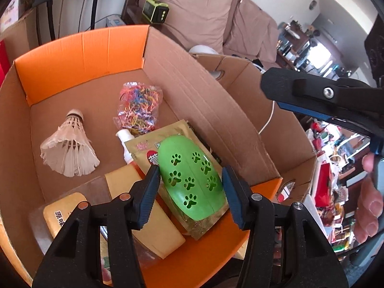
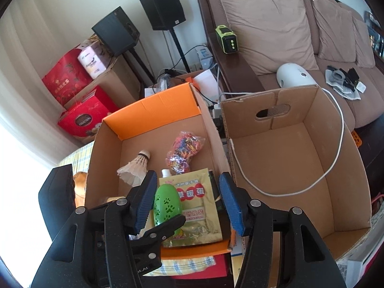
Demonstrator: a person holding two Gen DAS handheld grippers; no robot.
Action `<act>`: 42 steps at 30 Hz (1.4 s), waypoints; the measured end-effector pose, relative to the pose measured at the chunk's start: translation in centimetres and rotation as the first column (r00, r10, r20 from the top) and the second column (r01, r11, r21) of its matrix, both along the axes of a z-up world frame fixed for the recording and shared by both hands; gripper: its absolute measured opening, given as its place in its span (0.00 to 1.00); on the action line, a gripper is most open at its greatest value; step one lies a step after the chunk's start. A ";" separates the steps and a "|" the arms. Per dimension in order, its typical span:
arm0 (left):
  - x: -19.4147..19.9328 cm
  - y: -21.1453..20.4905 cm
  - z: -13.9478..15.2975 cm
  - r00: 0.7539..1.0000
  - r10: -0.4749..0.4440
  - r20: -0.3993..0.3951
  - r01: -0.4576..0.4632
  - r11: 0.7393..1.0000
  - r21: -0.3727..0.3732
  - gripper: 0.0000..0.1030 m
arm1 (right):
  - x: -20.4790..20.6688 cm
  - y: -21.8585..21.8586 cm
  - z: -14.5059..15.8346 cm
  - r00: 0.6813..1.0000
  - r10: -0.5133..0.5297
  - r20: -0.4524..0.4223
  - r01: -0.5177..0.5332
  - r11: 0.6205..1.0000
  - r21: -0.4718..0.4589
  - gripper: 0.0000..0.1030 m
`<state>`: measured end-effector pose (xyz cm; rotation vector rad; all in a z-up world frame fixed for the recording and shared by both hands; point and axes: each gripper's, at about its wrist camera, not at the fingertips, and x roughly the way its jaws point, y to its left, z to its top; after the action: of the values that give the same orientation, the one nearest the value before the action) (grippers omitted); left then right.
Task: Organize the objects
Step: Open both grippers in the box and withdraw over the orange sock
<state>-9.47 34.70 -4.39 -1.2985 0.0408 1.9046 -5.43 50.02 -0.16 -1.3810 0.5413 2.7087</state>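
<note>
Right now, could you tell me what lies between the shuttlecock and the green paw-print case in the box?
In the left wrist view, a small white bottle lies between the shuttlecock and the green paw-print case, partly under the gold packet.

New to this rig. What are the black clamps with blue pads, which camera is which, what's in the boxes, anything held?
No robot arm here: a person carries a two-finger clamp in each hand, each with a fisheye camera looking along its fingers.

The left wrist view shows the left gripper over the orange-flapped box, with the right gripper and the person's hand at the side. The right wrist view shows the right gripper from its own camera.

In that box lie a green paw-print egg on a gold packet, a shuttlecock, a bag of coloured rubber bands and a small white bottle. The second box holds only a white cable.

Both sets of jaws stand open; the left ones flank the egg without touching it. Nothing is held.
</note>
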 end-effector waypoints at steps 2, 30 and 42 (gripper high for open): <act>-0.1 -0.2 0.0 1.000 -0.014 0.010 0.014 0.999 0.029 0.55 | 0.1 0.3 -0.2 1.000 -0.004 0.005 0.004 1.000 0.001 0.54; -0.3 -22.4 5.4 0.968 0.236 -0.084 -0.235 0.972 0.024 1.00 | -1.7 -9.8 0.0 0.982 0.187 -0.035 -0.182 0.977 0.111 0.80; -0.1 -35.1 -0.3 0.894 0.448 -0.030 -0.449 0.891 -0.065 1.00 | -3.2 -17.9 -0.9 0.937 0.346 -0.041 -0.341 0.936 0.091 0.80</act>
<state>-9.56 -0.37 -4.68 -1.4325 -0.2058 2.3192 -8.67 32.11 -1.09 -1.5063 0.1995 3.0071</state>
